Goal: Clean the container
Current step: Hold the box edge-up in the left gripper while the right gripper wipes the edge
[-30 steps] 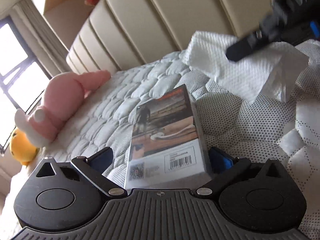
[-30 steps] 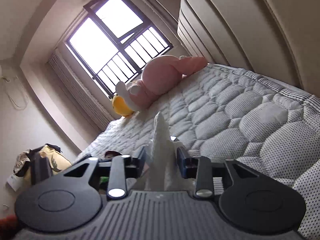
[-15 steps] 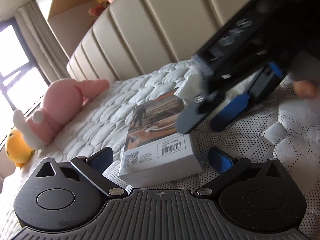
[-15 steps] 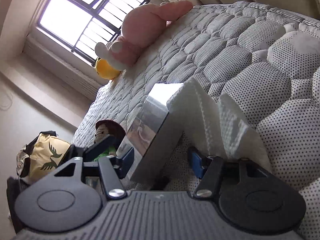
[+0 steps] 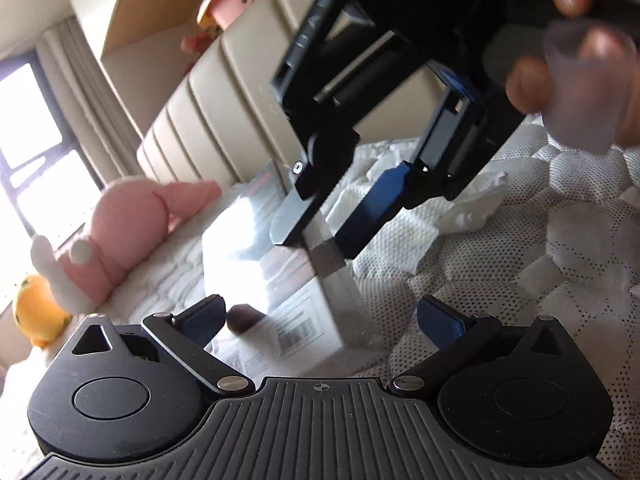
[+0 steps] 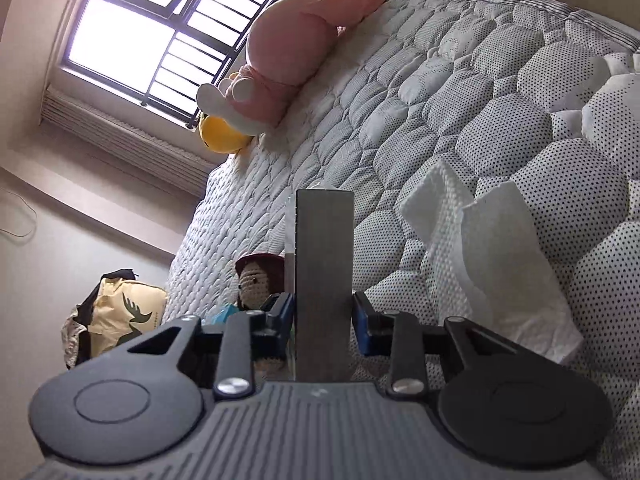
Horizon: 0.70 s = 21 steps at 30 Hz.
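Near the left gripper (image 5: 320, 316), whose jaws stand spread and empty, the box (image 5: 276, 264) sits tilted on the quilted mattress (image 5: 540, 248), pinched by the right gripper (image 5: 316, 228) reaching down from above. Right wrist view: the right gripper (image 6: 323, 312) clamps the box's grey edge (image 6: 324, 280); a white paper towel (image 6: 496, 248) lies to its right on the mattress.

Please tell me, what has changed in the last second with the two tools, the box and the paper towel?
The left tool let go of the box and now stands open around it. The right tool dropped the paper towel onto the mattress, moved to the box and closed on its edge. The pink plush toy and the yellow toy stayed where they were.
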{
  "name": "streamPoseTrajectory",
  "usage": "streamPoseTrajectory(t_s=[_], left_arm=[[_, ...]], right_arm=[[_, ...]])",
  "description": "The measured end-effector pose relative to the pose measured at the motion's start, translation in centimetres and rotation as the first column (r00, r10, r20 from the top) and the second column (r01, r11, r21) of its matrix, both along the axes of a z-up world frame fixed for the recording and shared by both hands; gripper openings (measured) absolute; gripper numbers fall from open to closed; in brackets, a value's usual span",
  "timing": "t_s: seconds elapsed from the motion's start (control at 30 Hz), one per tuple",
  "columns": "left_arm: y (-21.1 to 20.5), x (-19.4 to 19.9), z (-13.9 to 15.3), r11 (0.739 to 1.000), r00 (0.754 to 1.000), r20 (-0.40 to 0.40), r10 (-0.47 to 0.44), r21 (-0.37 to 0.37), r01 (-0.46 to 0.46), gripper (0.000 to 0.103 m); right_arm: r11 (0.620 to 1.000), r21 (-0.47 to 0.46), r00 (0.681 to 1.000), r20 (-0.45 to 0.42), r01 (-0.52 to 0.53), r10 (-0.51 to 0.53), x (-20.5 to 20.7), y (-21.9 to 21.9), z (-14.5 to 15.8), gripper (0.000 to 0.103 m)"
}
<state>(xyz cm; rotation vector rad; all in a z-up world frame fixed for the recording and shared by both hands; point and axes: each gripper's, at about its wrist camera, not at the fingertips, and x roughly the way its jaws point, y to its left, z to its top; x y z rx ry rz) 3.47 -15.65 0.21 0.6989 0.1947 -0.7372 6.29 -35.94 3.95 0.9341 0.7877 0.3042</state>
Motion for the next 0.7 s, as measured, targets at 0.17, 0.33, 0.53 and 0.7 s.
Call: streamPoseTrajectory(t_s=[0.17,0.33,0.53,0.7], left_arm=[[1.2,-1.0,2.0,0.983,0.994,-0.094,-0.048,-0.183,0.030,0.103],[3.3,0.5,3.2,0.946,0.980,-0.198,-0.007,-0.319,-0.058,0.103],[6.3,3.6,3.3,0.903,0.943,-0.320,0.088,-0.375,-0.211,0.103],[6.7,4.1,3.1,0.898,0.938,-0.344,0.046,-0.396,-0.189,0.103]], right_arm=[[0.994,0.090,0.998,0.000,-0.063,0.063,-0.9,0.9,1.0,0.028],[0.996,-0.024,0.992,0.090,-0.082,0.084,-1.3,2.0,2.6,0.029],[0.944,-0.310,0.951,0.307,0.111,-0.011,-3.9,0.9,6.1,0.055],[0.705,-0.661,0.940,0.341,0.257,-0.022,-5.1,0.8,4.8,0.061]])
